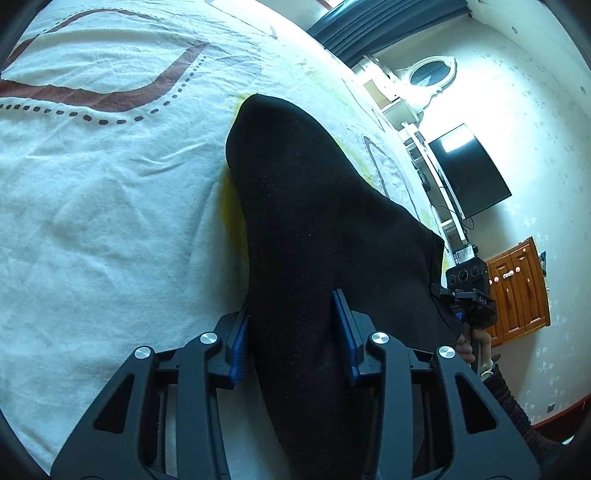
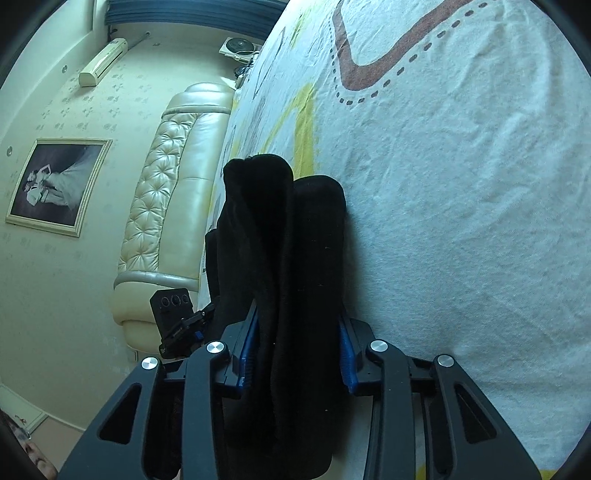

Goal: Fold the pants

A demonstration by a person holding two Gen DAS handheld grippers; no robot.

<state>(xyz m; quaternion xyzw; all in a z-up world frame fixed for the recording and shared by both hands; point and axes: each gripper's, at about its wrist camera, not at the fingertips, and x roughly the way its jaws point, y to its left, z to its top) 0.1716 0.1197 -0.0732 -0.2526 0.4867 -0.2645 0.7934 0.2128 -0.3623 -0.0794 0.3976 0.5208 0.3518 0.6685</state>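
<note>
Black pants (image 1: 314, 229) bunched and lifted over a bed, one part clamped in each gripper. Left gripper (image 1: 291, 332): blue-padded fingers (image 1: 345, 332) narrowed onto a thick fold of the cloth, pressing it from both sides. Right gripper (image 2: 295, 354): fingers (image 2: 345, 354) likewise closed on a rolled bundle of the same cloth, which stands up ahead of them. Underneath, a white bedsheet (image 1: 110, 206), wrinkled, printed with brown bands, dotted lines and yellow patches. Beyond the bed on one side: a cream tufted headboard (image 2: 162, 206), a framed picture (image 2: 55, 184) on patterned wallpaper, an air-conditioning unit (image 2: 103, 62) high on the wall. On the other side: a dark screen (image 1: 469, 170) against the wall, an oval white-framed mirror (image 1: 428, 74), an orange wooden cabinet (image 1: 517, 291). Dark curtains (image 1: 388, 26) at the far end. A hand (image 1: 467, 347) visible gripping the other tool's handle.
</note>
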